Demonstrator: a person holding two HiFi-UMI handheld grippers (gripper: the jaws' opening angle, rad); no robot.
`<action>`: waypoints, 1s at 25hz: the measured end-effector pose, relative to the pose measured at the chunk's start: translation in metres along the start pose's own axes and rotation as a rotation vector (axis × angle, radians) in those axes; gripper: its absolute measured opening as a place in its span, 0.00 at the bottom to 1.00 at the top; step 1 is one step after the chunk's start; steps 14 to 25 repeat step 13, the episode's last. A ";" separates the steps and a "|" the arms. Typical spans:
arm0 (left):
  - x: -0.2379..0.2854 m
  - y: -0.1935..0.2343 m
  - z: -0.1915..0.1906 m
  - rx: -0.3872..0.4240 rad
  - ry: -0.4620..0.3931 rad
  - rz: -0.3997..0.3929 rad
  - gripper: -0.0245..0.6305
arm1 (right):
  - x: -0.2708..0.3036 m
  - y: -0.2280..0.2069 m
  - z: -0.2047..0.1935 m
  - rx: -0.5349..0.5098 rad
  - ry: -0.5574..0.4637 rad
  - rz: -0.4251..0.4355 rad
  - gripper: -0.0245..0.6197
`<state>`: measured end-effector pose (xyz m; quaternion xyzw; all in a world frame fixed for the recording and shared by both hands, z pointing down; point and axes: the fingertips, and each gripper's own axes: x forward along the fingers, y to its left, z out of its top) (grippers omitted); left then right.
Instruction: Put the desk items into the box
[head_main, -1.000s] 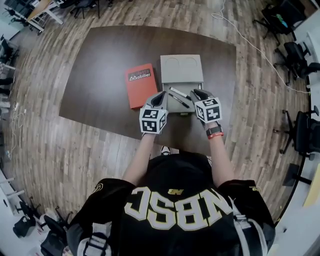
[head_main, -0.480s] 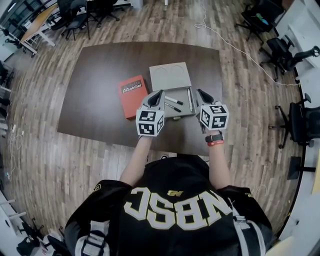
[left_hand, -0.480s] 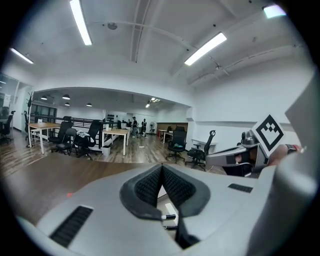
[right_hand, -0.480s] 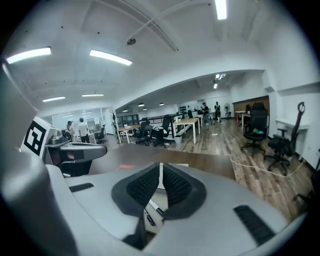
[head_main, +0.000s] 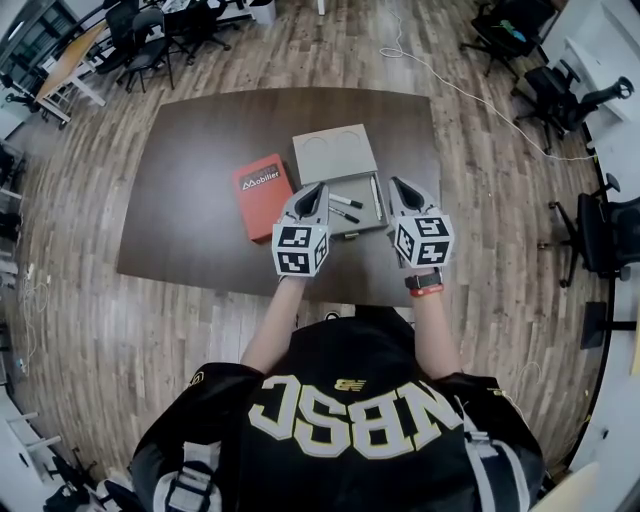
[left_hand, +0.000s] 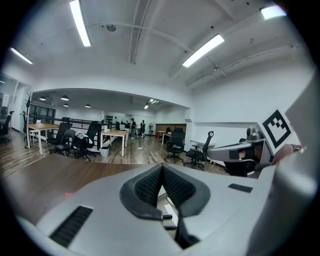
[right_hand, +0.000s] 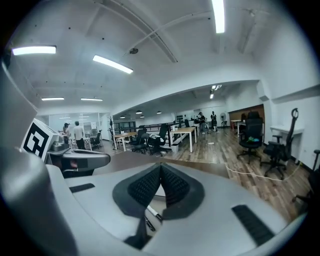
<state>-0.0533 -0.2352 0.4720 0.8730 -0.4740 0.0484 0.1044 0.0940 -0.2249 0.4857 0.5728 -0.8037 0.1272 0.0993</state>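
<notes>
An open grey box (head_main: 352, 224) lies mid-table with its lid (head_main: 335, 155) folded back behind it. Inside it lie two black-and-white markers (head_main: 345, 201) and, along its right side, a slim pen (head_main: 376, 197). A red notebook (head_main: 259, 193) lies flat on the table just left of the box. My left gripper (head_main: 318, 187) hovers over the box's near left corner and is shut on nothing (left_hand: 161, 167). At the box's right edge, my right gripper (head_main: 393, 183) is also shut and empty (right_hand: 160, 166). Under the jaws I see marker ends (left_hand: 167, 217) (right_hand: 154, 214).
The dark brown table (head_main: 190, 150) stands on wood flooring. Office chairs (head_main: 520, 25) stand at the right and back, and a white cable (head_main: 470, 85) runs across the floor. More desks (head_main: 75, 55) and chairs are at the far left.
Both grippers have drawn back a little from the box toward the person. A slim pen now shows along the box's right side. The head view has shifted, so the table sits higher.
</notes>
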 end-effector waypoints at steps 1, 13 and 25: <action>0.000 0.000 -0.001 -0.002 -0.001 0.001 0.06 | 0.000 0.000 0.000 -0.001 0.000 0.003 0.05; 0.009 0.023 -0.018 -0.034 0.024 0.045 0.06 | 0.035 0.018 -0.016 -0.032 0.063 0.078 0.05; 0.009 0.023 -0.018 -0.034 0.024 0.045 0.06 | 0.035 0.018 -0.016 -0.032 0.063 0.078 0.05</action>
